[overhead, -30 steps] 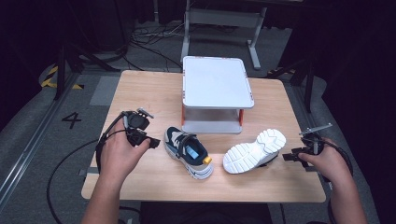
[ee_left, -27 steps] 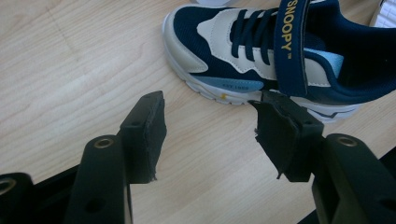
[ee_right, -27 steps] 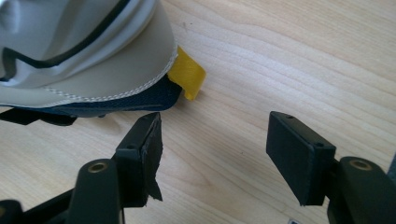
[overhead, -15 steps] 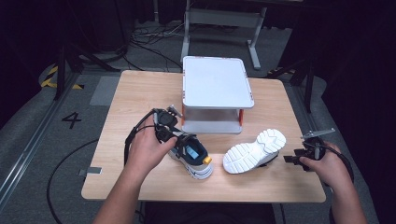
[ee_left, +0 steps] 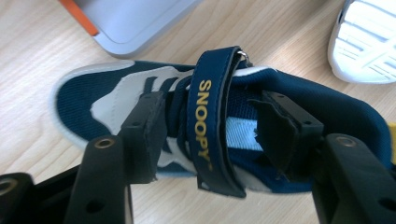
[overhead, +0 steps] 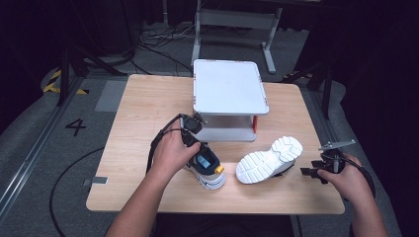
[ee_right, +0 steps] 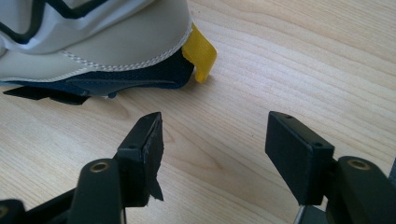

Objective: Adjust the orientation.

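Left claw [ee_left: 210, 135] had travelled from the surface's [overhead: 148, 108] left side to the upright shoe [overhead: 207, 168] beside the rack [overhead: 230, 94], jaws just narrowing astride its strap [ee_left: 212, 126], not yet pinching. Right claw [ee_right: 215, 140] remained spread by the tipped shoe [overhead: 269, 160]. Grasp appeared imminent.

A light wooden desk [overhead: 148, 113] stands on a grey floor [overhead: 54, 163] in a dim room, lit from above so that its top is bright while the far edges of the room fade to black. A white figure four [overhead: 75, 127] is marked on the floor beside a metal rail [overhead: 29, 163], with yellow-black hazard tape [overhead: 52, 85] farther back. Behind the desk, black cables [overhead: 158, 47] lie before a grey metal frame [overhead: 232, 22].
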A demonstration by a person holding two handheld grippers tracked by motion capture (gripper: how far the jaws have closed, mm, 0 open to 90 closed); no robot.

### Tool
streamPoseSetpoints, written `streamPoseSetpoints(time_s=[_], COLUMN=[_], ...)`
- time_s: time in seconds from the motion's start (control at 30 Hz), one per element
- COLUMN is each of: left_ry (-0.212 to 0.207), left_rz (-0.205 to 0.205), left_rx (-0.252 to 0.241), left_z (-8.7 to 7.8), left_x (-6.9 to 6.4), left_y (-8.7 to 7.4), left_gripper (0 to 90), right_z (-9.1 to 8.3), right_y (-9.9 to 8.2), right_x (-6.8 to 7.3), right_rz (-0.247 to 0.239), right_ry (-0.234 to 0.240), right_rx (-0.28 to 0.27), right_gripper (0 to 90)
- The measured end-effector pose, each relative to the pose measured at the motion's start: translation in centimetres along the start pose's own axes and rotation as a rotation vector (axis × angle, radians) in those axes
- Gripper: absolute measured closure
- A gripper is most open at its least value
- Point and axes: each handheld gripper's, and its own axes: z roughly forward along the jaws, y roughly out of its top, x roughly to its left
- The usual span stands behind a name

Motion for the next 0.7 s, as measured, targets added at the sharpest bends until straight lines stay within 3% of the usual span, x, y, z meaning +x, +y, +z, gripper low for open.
streamPoseSetpoints(time_s=[0.13, 0.17, 0.23, 0.27, 0.33, 0.43, 0.6, 0.63, 0.67, 0.7], left_ry=[0.002, 0.002, 0.022, 0.047, 0.036, 0.053, 0.045, 0.045, 0.047, 0.048], left_rz=[-0.006, 0.0, 0.008, 0.007, 0.017, 0.033, 0.109, 0.109, 0.161, 0.179], left_rx=[0.011, 0.019, 0.026, 0.023, 0.017, 0.015, -0.007, -0.007, -0.016, -0.028], left_z=[0.6, 0.7, 0.8, 0.7, 0.6, 0.5, -0.1, -0.1, -0.5, -0.6], left_x=[-0.1, -0.1, -0.1, -0.2, -0.1, -0.3, -1.0, -1.0, -1.3, -1.5], left_y=[0.0, 0.0, 0.0, 0.0, 0.0, -0.1, 0.1, 0.1, 0.5, 0.6], left_gripper=[48.3, 56.8, 64.9, 71.1, 72.7, 73.8, 73.9, 73.8, 73.8, 73.8], right_z=[0.0, 0.0, 0.0, -0.1, -0.1, -0.1, -0.2, -0.2, -0.3, -0.3], right_y=[0.1, 0.1, 0.2, 0.2, 0.3, 0.4, 0.4, 0.4, 0.4, 0.3], right_x=[0.1, 0.1, 0.1, 0.1, 0.1, 0.2, 0.1, 0.1, 0.0, 0.0], right_rz=[0.0, -0.002, -0.003, -0.002, -0.009, -0.004, -0.005, -0.005, -0.004, -0.003], right_ry=[0.005, 0.004, 0.003, 0.005, 0.006, 0.004, 0.003, 0.003, 0.001, 0.002], right_rx=[-0.004, -0.005, -0.005, -0.007, -0.011, -0.016, -0.019, -0.019, -0.023, -0.022], right_gripper=[38.2, 38.5, 38.5, 38.6, 38.7, 38.8, 38.9, 38.9, 38.9, 38.9])
